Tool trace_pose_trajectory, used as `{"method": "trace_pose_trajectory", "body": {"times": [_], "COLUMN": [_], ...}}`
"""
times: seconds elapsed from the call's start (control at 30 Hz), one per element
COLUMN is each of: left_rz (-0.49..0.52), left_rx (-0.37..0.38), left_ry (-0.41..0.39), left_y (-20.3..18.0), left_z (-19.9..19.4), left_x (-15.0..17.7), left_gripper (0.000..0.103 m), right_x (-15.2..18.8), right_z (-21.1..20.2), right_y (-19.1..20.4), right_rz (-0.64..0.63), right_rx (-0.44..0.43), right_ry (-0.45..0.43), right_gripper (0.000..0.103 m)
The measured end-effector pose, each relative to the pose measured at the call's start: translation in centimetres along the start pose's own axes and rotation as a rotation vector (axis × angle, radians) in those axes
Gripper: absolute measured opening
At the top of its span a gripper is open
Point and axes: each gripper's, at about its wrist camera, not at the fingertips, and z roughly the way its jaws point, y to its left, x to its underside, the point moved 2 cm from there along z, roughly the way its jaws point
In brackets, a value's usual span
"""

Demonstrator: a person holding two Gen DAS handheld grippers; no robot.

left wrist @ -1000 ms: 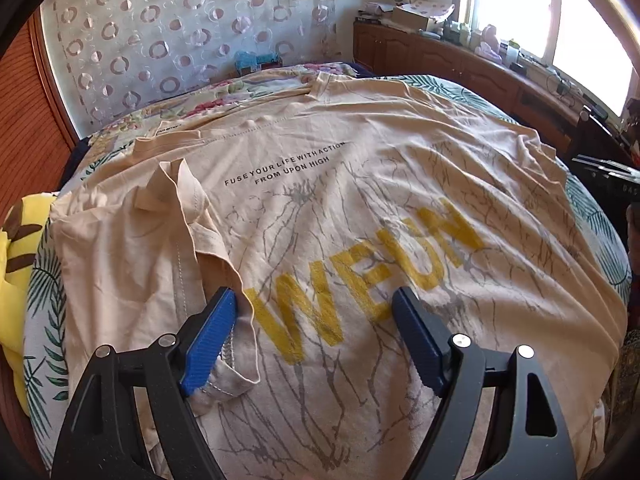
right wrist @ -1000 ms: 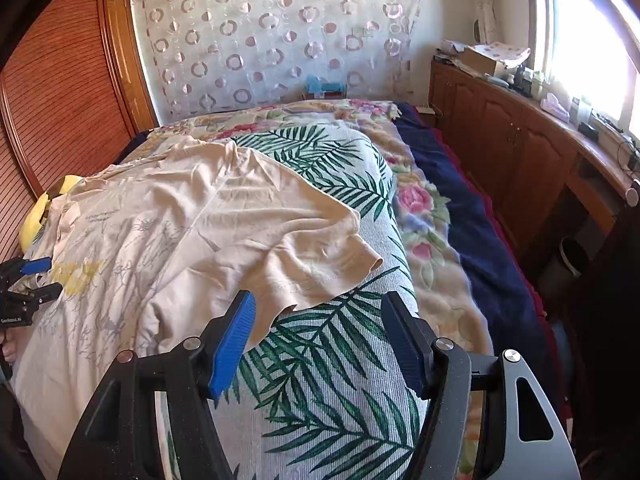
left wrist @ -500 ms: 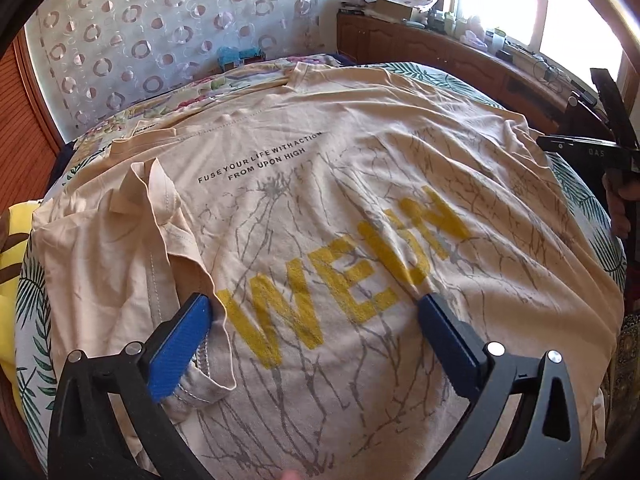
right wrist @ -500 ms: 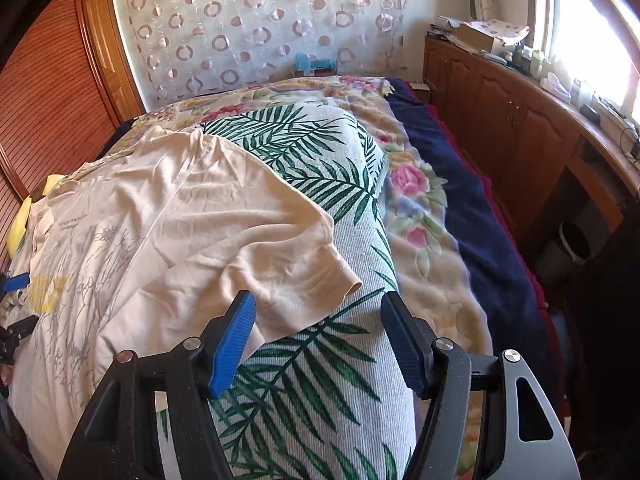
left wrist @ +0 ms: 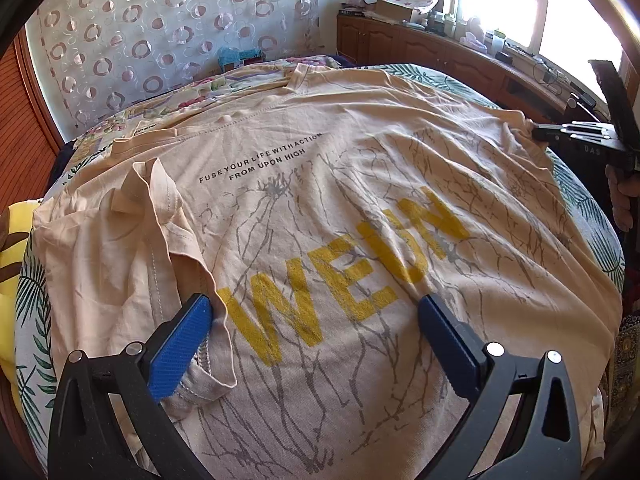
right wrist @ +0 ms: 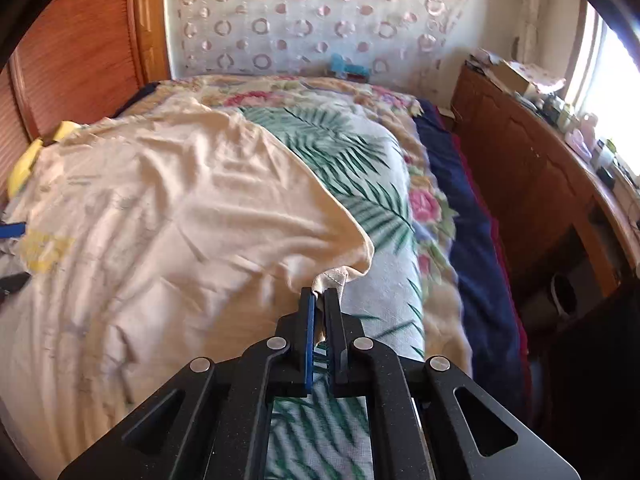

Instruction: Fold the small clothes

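A beige T-shirt (left wrist: 320,184) with yellow lettering and grey branch print lies spread on the bed; its left sleeve (left wrist: 132,248) is folded in over the body. My left gripper (left wrist: 316,312) stands wide open low over the shirt's lettering, its left pad by the folded sleeve's hem, nothing clamped. In the right wrist view the same T-shirt (right wrist: 168,216) fills the left half. My right gripper (right wrist: 319,296) is shut on the hem of the shirt's right sleeve (right wrist: 340,268), lifting it slightly off the bedspread. The right gripper (left wrist: 538,130) also shows at the far right of the left wrist view.
The bed carries a palm-leaf sheet (right wrist: 360,168), a floral blanket (right wrist: 432,208) and a dark blue cover (right wrist: 468,208). A yellow cushion (left wrist: 12,248) lies at the left edge. Wooden cabinets (right wrist: 532,168) under the window run along the right; a wooden panel (right wrist: 80,48) stands left.
My right gripper closed on the right sleeve's hem and shifted, raising the cloth. The left gripper's jaws spread wider and stayed in place over the lettering.
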Motion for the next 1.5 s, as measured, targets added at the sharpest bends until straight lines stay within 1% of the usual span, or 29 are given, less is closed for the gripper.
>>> {"method": "trace_pose_trajectory", "body": {"times": [0.07, 0.1, 0.2, 0.27, 0.37, 0.43, 0.53, 0.63, 0.73, 0.77, 0.8, 0.87, 0.93, 1.1, 1.13, 1.23, 1.37, 1.4, 1.47, 1.5], "left_rz": [-0.017, -0.029, -0.053, -0.068, -0.072, -0.072, -0.08, -0.076, -0.075, -0.076, -0.079, -0.088, -0.096, -0.105, -0.104, -0.103, -0.103, -0.104, -0.105, -0.104], "left_rx": [0.022, 0.026, 0.021, 0.02, 0.021, 0.032, 0.022, -0.002, -0.005, -0.003, -0.001, 0.004, 0.004, 0.013, 0.014, 0.017, 0.018, 0.018, 0.017, 0.016], "left_ry": [-0.032, -0.062, -0.144, -0.192, -0.235, -0.286, -0.311, -0.314, -0.319, -0.32, -0.32, -0.32, -0.318, -0.3, -0.297, -0.292, -0.291, -0.291, -0.29, -0.289], "left_y": [0.3, 0.5, 0.9, 1.3, 1.8, 2.2, 2.6, 2.8, 2.9, 3.0, 3.0, 3.1, 3.0, 2.6, 2.4, 2.2, 2.2, 2.2, 2.1, 2.0], "left_z": [-0.8, -1.6, -4.3, -6.3, -8.8, -10.5, -11.7, -12.2, -12.4, -12.4, -12.3, -12.1, -11.9, -11.1, -11.0, -10.8, -10.7, -10.7, -10.7, -10.7], "left_x": [0.2, 0.3, 0.4, 0.5, 0.8, 1.2, 1.7, 2.1, 2.5, 2.6, 2.6, 2.7, 2.9, 3.4, 3.5, 3.6, 3.6, 3.6, 3.7, 3.7], "left_gripper": [0.103, 0.103, 0.103, 0.103, 0.103, 0.103, 0.103, 0.103, 0.103, 0.103, 0.103, 0.103, 0.103, 0.103, 0.103, 0.103, 0.103, 0.103, 0.103, 0.103], "right_x": [-1.0, -1.6, -3.6, -5.0, -6.9, -7.8, -8.8, -9.1, -8.4, -8.8, -8.4, -7.9, -6.6, -4.1, -4.4, -3.8, -3.9, -4.0, -4.1, -3.9], "right_z": [-1.6, -2.4, -4.9, -6.1, -7.0, -7.0, -6.4, -5.7, -5.0, -4.0, -3.9, -3.4, -2.9, -1.2, -0.5, 0.5, 0.8, 0.8, 0.7, 0.6], "right_y": [0.8, 1.3, 3.3, 5.2, 8.8, 11.4, 14.5, 15.8, 14.7, 14.5, 14.1, 14.0, 13.5, 11.9, 12.4, 12.0, 12.7, 12.7, 12.9, 12.9], "right_rz": [-0.008, -0.012, -0.039, -0.065, -0.11, -0.144, -0.163, -0.179, -0.189, -0.195, -0.201, -0.2, -0.187, -0.127, -0.115, -0.079, -0.089, -0.096, -0.111, -0.118], "right_rx": [-0.014, -0.03, -0.083, -0.125, -0.2, -0.244, -0.289, -0.303, -0.296, -0.279, -0.259, -0.23, -0.208, -0.183, -0.179, -0.19, -0.222, -0.225, -0.241, -0.249], "right_ry": [-0.05, -0.077, -0.157, -0.194, -0.22, -0.228, -0.222, -0.211, -0.194, -0.183, -0.174, -0.153, -0.128, -0.05, -0.036, -0.002, 0.004, -0.004, -0.019, -0.029], "right_gripper": [0.004, 0.004, 0.004, 0.004, 0.004, 0.004, 0.004, 0.013, 0.016, 0.02, 0.023, 0.038, 0.042, 0.042, 0.042, 0.042, 0.042, 0.038, 0.015, 0.012]}}
